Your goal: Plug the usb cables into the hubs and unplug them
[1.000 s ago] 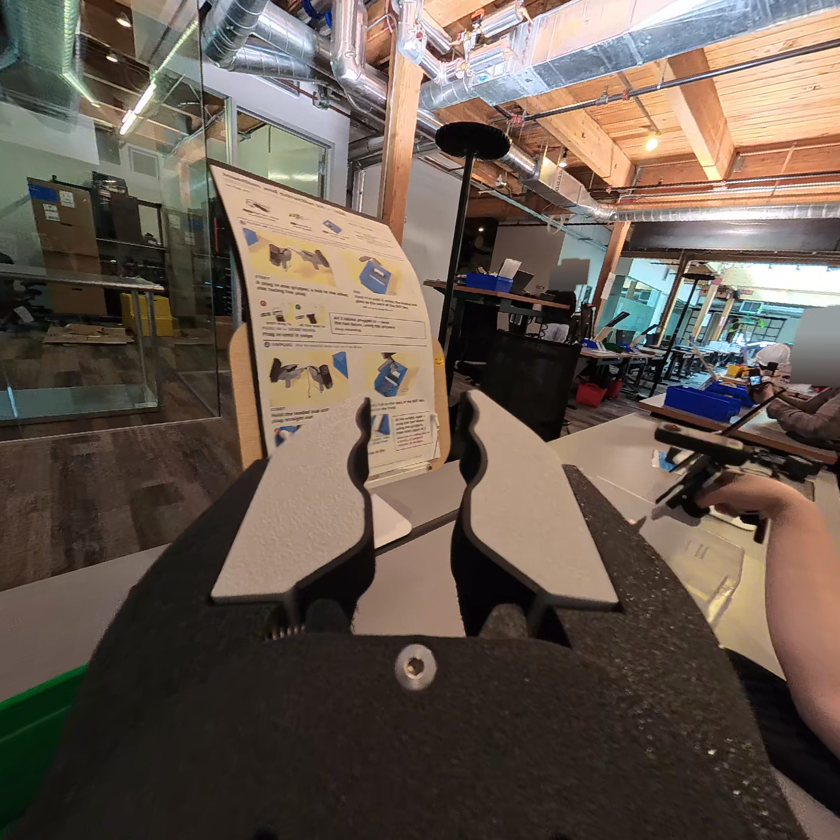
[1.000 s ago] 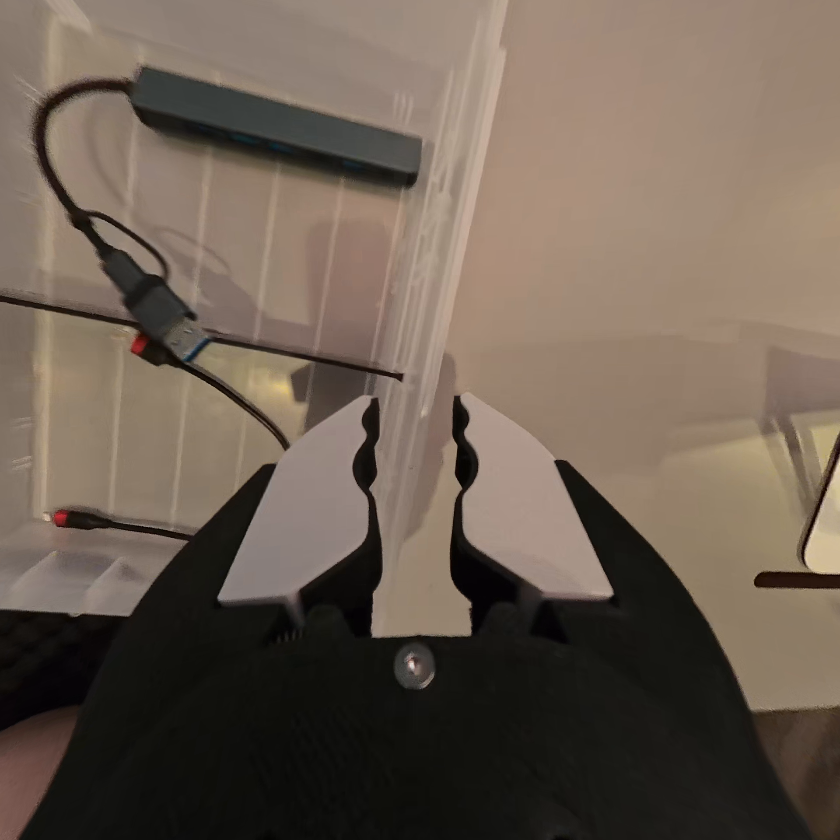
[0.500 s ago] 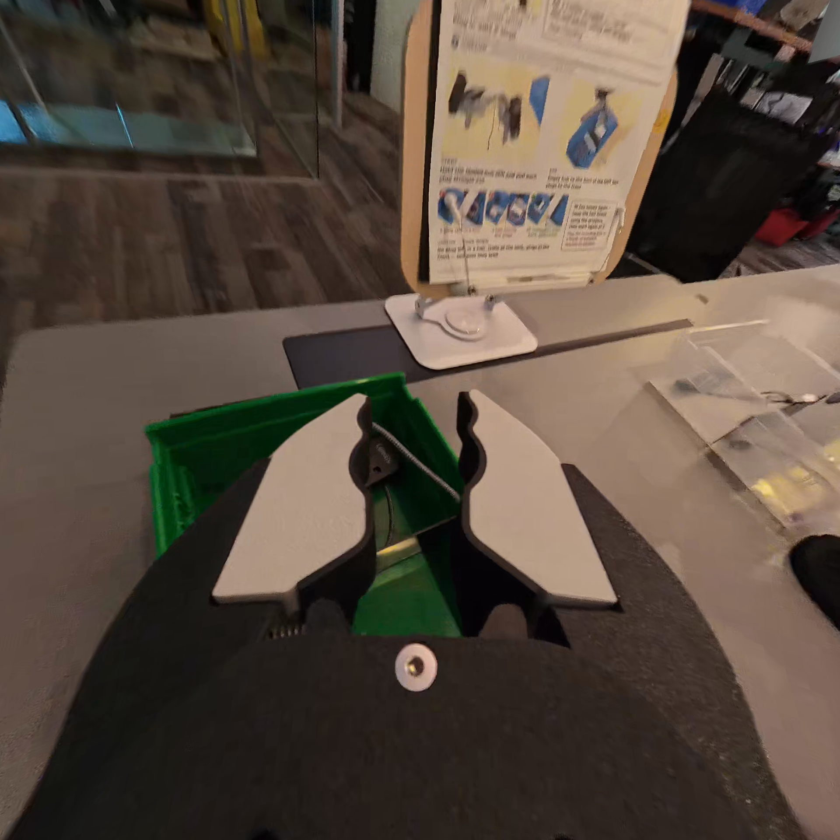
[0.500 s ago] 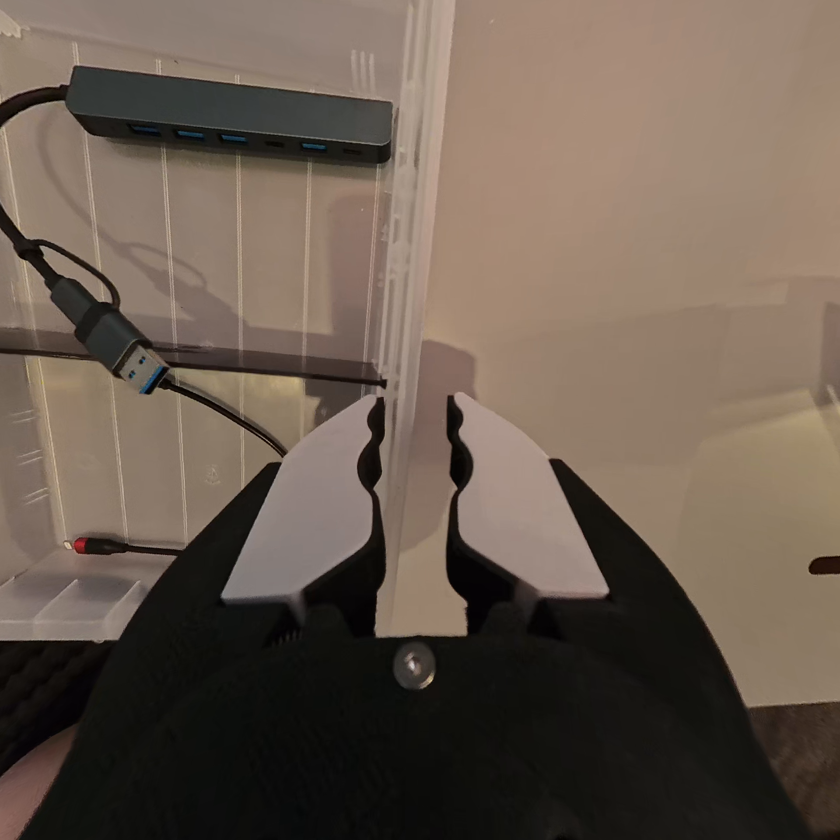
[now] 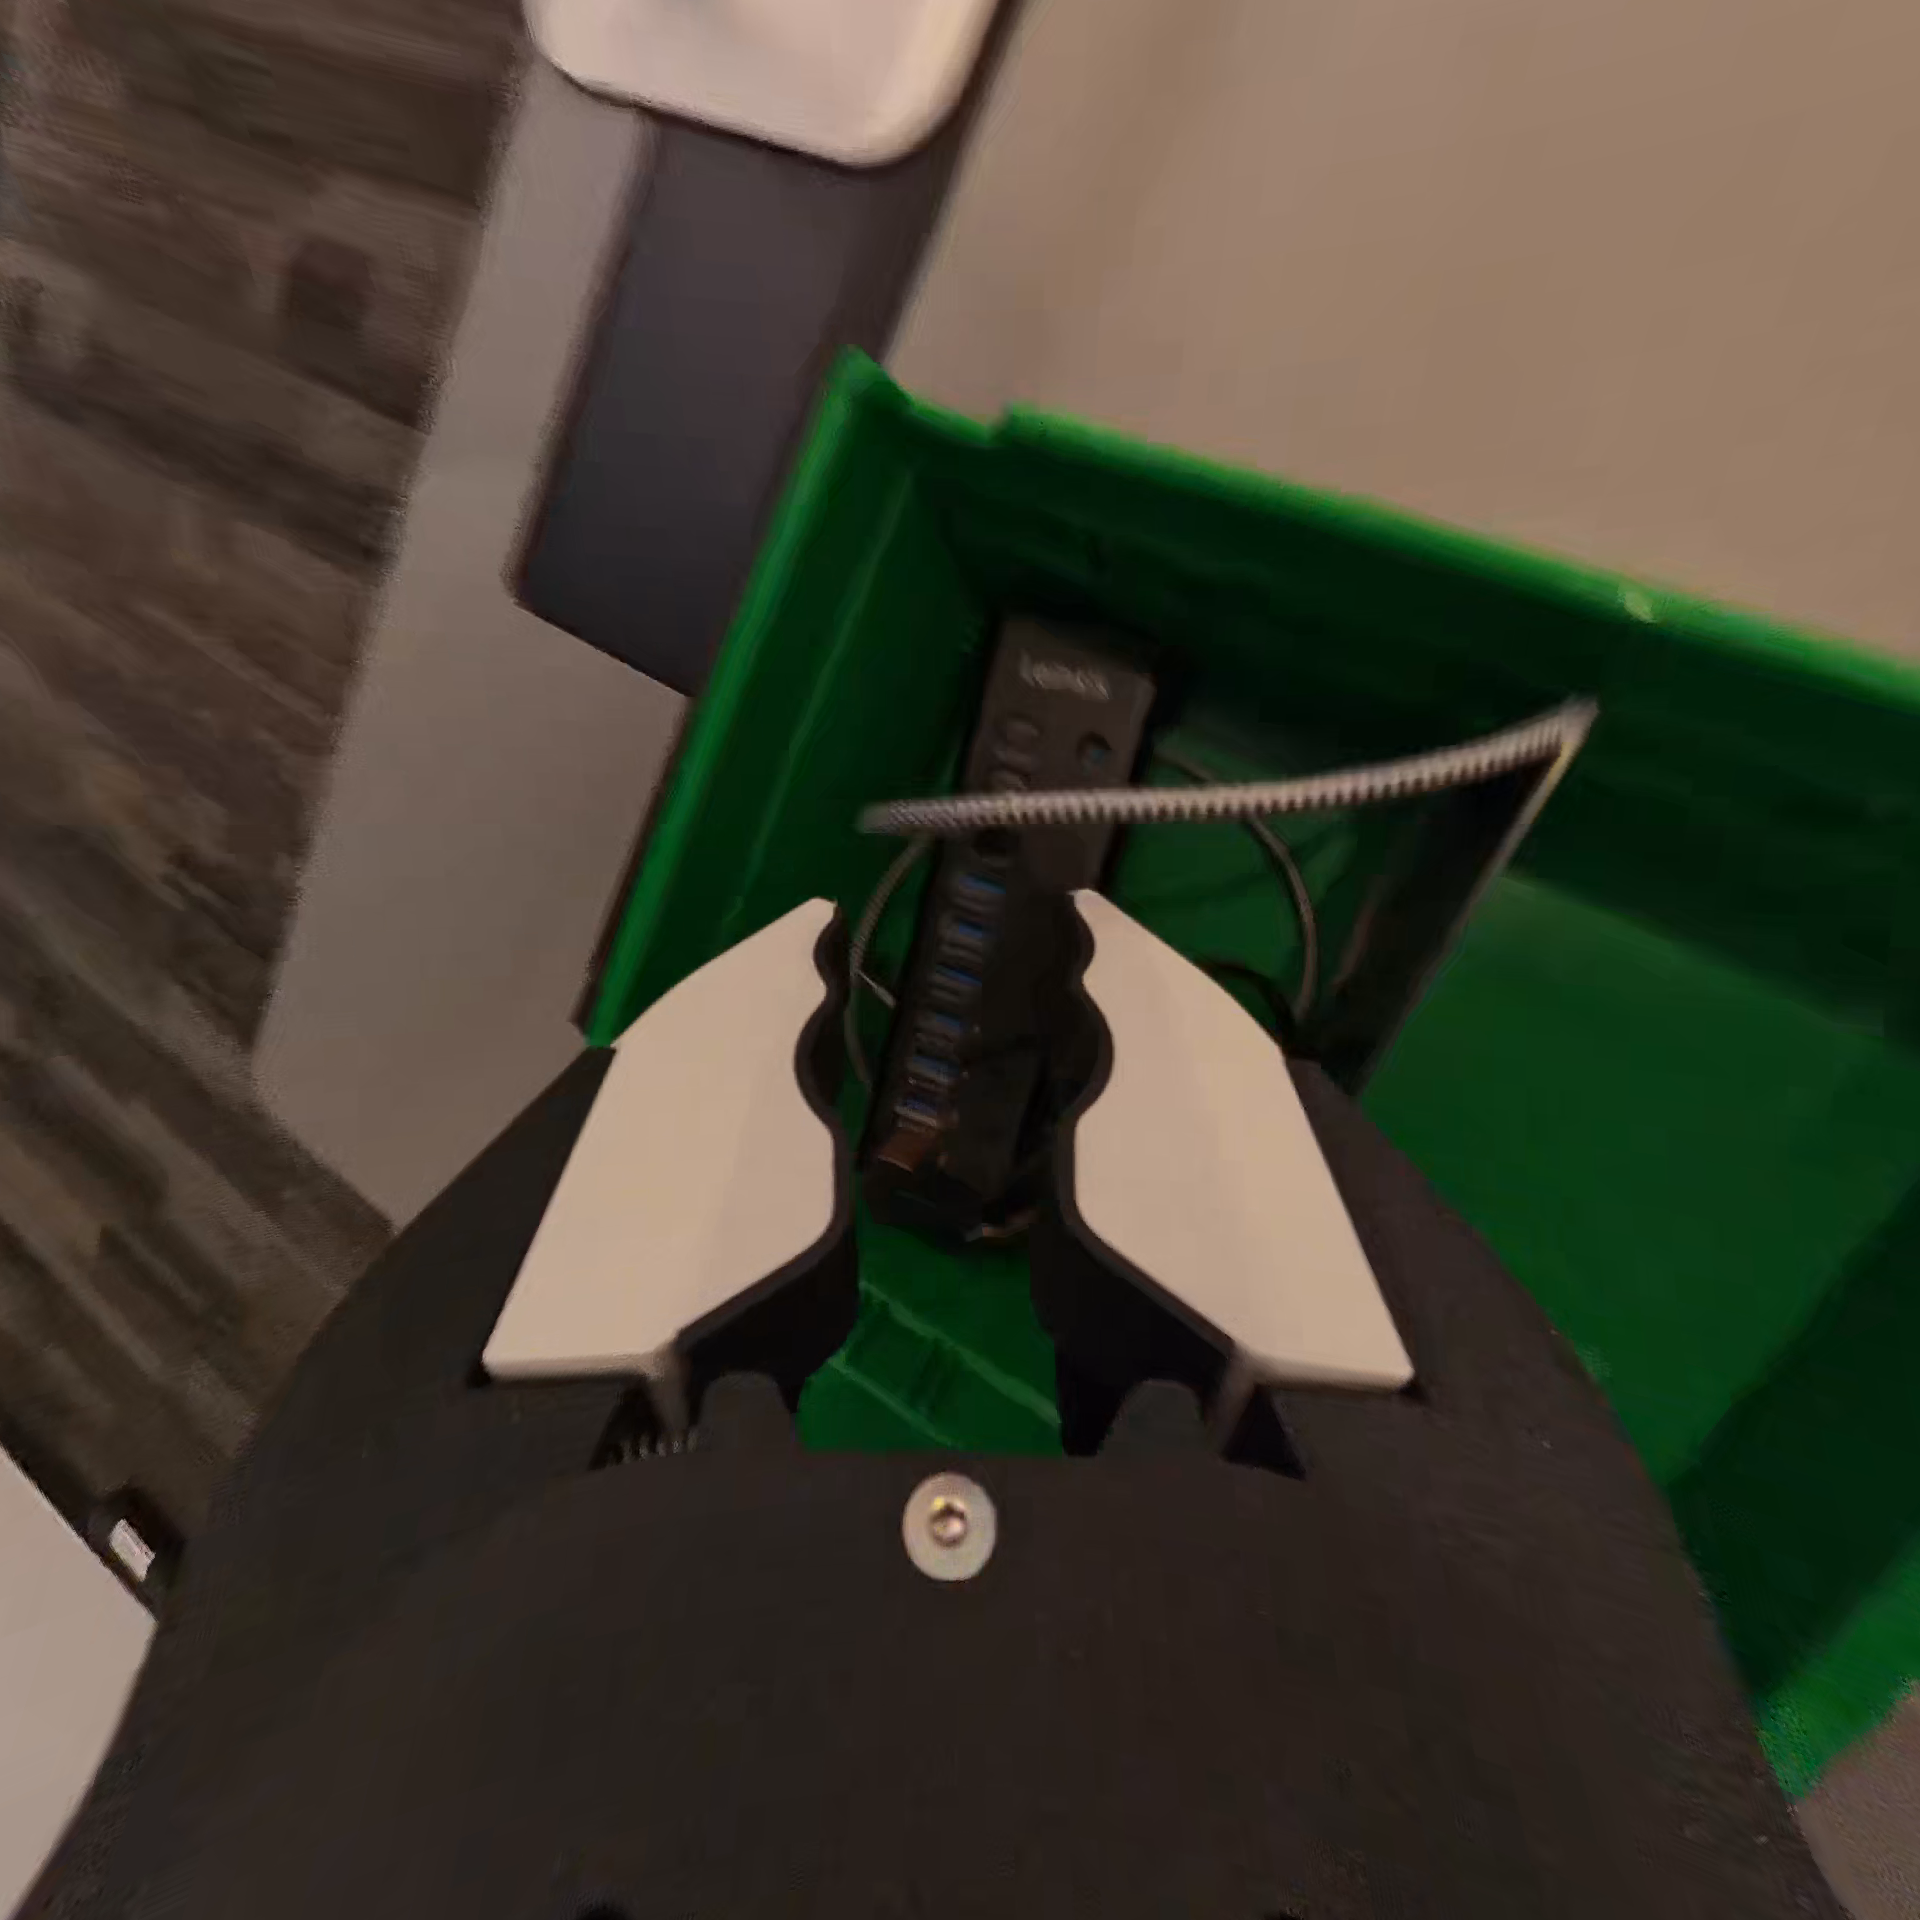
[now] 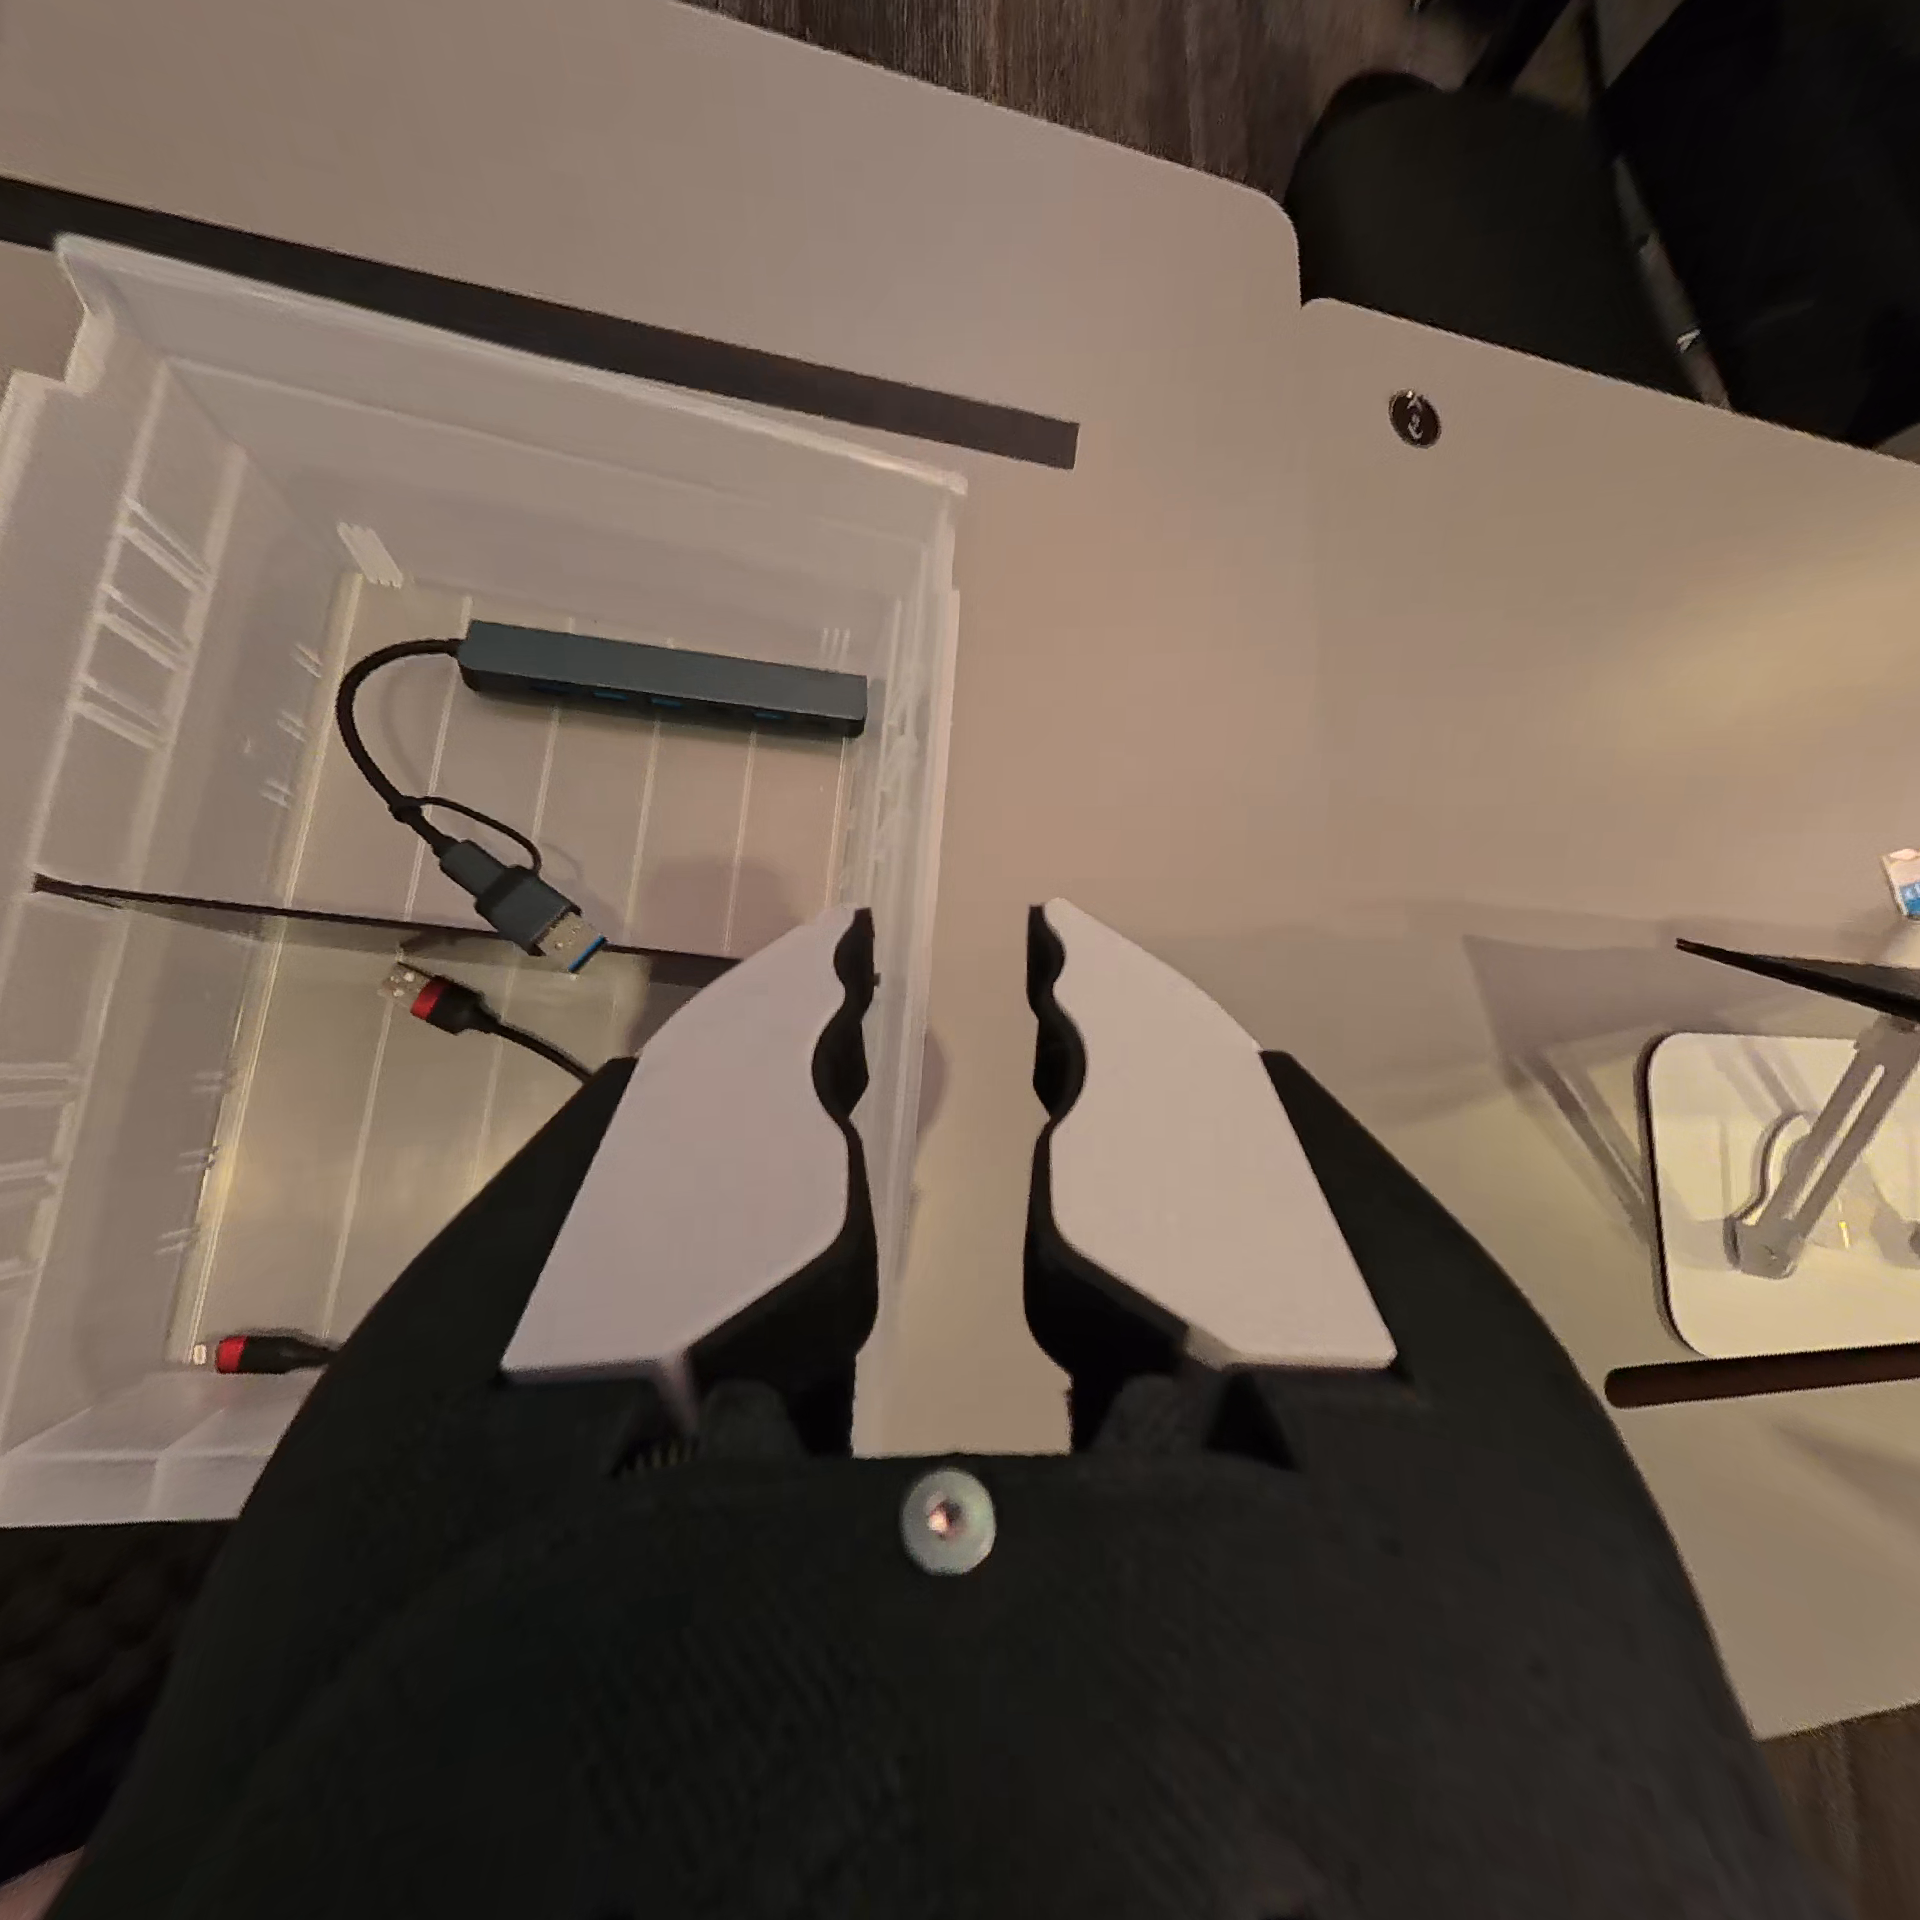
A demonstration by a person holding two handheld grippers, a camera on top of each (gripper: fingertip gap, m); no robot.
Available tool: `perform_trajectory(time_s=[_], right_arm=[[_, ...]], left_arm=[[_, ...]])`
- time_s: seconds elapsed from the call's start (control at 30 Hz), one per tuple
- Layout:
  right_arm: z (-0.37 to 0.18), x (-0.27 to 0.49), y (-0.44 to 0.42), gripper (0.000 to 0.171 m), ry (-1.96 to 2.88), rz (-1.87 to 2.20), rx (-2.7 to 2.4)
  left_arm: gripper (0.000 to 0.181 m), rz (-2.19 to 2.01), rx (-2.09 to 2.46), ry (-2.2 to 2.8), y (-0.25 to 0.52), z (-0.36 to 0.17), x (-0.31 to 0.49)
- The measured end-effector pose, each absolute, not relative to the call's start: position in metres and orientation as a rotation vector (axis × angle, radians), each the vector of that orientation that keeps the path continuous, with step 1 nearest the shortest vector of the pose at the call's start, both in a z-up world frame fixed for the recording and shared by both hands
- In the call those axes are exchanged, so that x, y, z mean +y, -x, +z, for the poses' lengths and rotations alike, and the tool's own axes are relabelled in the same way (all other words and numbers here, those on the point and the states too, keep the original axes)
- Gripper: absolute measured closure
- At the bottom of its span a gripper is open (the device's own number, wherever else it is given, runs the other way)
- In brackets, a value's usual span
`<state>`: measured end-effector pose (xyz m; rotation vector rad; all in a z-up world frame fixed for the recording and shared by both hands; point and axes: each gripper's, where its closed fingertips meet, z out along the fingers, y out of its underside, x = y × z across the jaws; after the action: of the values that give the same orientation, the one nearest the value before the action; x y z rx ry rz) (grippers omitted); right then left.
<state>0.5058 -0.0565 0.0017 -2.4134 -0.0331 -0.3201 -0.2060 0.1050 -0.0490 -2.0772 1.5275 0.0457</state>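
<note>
In the left wrist view my left gripper (image 5: 956,904) is open above a green bin (image 5: 1351,540). A black USB hub (image 5: 1060,727) with blue ports lies in the bin, seen between my fingers, and the pads do not press on it. A braided grey cable (image 5: 1247,795) arches across the bin over the hub. In the right wrist view my right gripper (image 6: 951,914) is open and empty above the right wall of a clear plastic bin (image 6: 925,727). In that bin lie a grey USB hub (image 6: 665,675), its own plug (image 6: 540,925), and a black cable with a red-collared USB plug (image 6: 431,1003).
A white stand base (image 6: 1766,1195) sits on the table right of the clear bin; it also shows in the left wrist view (image 5: 769,73) beyond the green bin. A dark strip (image 5: 727,364) runs across the table. The wood floor (image 5: 156,623) lies past the table's left edge. The left gripper's tips are roughly 75 cm from the right gripper's.
My left gripper swung down from facing the room to over the green bin, now close above the black hub. My right gripper drew back from the clear bin, showing more of it. Both stayed open.
</note>
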Motion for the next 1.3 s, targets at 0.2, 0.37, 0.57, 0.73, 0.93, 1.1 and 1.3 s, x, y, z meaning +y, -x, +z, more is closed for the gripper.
perform_trajectory(time_s=[0.2,0.37,0.57,0.73,0.93,1.1,1.3], right_arm=[[0.003,-0.051,-0.501,0.142,2.434,-0.398,-0.079],[-0.002,-0.046,-0.497,0.142,2.473,-0.447,-0.111],[-0.005,-0.042,-0.494,0.142,2.494,-0.466,-0.144],[-0.012,-0.041,-0.495,0.142,2.527,-0.49,-0.166],[-0.013,-0.037,-0.489,0.142,2.527,-0.483,-0.224],[-0.011,-0.031,-0.48,0.142,2.511,-0.482,-0.28],[0.007,-0.018,-0.454,0.142,2.419,-0.495,-0.38]], left_arm=[[0.123,-0.11,1.728,2.302,0.225,-0.104,0.104],[0.116,-0.085,1.834,2.324,0.217,-0.131,0.112],[0.117,-0.018,1.914,2.303,0.216,-0.152,0.115],[0.12,-0.065,1.887,2.394,0.218,-0.155,0.113],[0.12,0.084,1.791,2.363,0.226,-0.148,0.117],[0.12,0.192,1.612,2.3,0.23,-0.109,0.117],[0.12,0.236,1.386,2.101,0.221,-0.023,0.104]])
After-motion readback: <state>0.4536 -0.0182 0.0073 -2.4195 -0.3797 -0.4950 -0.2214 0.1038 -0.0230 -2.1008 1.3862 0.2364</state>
